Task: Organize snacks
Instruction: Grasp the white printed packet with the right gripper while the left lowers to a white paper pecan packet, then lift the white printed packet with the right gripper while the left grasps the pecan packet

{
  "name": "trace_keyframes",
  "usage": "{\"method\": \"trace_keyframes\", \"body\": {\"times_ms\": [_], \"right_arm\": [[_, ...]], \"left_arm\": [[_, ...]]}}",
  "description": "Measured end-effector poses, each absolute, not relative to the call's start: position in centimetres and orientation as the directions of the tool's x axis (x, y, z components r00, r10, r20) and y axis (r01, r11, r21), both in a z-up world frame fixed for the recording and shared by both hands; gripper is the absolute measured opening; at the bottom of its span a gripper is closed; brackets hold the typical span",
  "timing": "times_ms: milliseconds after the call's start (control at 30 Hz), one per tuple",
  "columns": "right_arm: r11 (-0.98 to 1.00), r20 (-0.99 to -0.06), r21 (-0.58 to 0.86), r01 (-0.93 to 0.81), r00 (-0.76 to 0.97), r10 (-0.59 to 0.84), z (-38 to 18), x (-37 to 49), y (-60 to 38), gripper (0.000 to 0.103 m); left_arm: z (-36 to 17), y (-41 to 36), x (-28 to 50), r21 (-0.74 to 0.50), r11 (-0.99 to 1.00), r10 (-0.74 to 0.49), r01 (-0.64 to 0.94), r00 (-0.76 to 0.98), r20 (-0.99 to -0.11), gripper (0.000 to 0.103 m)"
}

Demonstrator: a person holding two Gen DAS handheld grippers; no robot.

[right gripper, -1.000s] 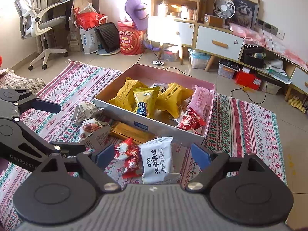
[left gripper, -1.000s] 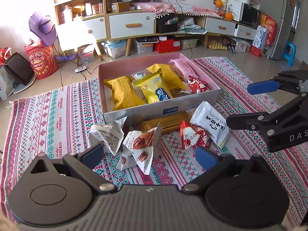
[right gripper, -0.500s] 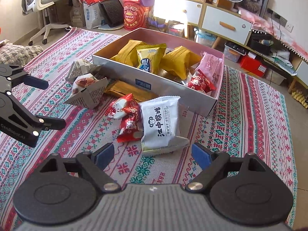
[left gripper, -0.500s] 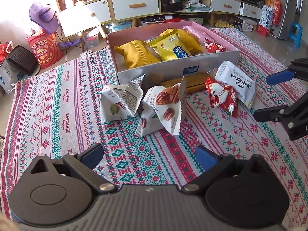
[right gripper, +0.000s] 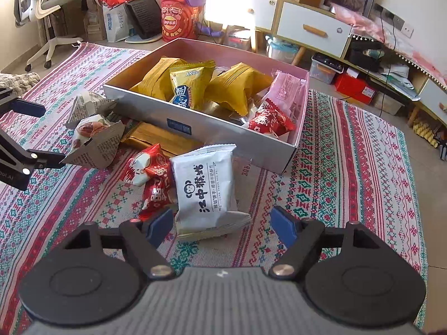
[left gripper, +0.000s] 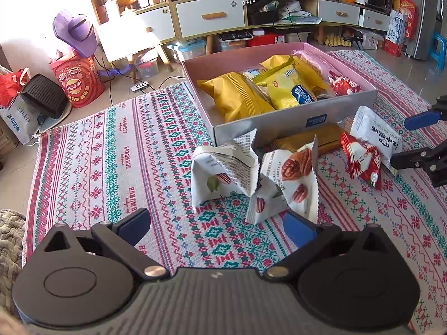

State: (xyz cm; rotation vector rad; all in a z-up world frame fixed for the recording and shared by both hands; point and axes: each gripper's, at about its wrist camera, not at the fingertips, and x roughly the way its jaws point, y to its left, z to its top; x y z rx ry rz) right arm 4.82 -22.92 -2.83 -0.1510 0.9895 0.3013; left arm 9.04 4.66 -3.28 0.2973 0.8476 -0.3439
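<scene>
Where readable, ARD packet (right gripper: 192, 82), HANDMADE rug (left gripper: 131, 184)

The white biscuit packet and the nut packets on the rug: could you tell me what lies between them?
Red candy wrappers lie between the white biscuit packet and nut packets, clearest in the right wrist view.

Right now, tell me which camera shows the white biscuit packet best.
The right wrist view: the white biscuit packet lies close and central, its printed face fully readable. In the left wrist view it sits small at the right edge, partly overlapped by the red packet.
</scene>
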Motion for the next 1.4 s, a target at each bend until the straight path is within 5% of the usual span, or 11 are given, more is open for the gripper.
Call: {"method": "trace_keyframes", "body": {"times_ms": [467, 900, 1400], "right_arm": [[0.948, -0.851, 0.06, -0.312, 0.481, 0.212, -3.7, 7.2, -22.8, 0.057], [0.952, -0.864, 0.133, -0.274, 0.439, 0.247, -4.7, 8.1, -23.8, 0.053], [0.952, -0.866, 0.11, -0.285, 0.442, 0.233, -4.6, 7.8, -23.3, 0.047]], "left_arm": [[-2.3, 4.1, 13.1, 0.031, 0.953, -0.184, 0.302, 0.657, -0.731, 0.1], [-5.2, 4.6, 14.8, -0.185, 0.965, -0.258, 0.186, 0.553, -0.792, 0.079], [-4.6, 3.3, 13.8, -0.148, 0.966, -0.243, 0.214, 0.541, -0.805, 0.056]]}}
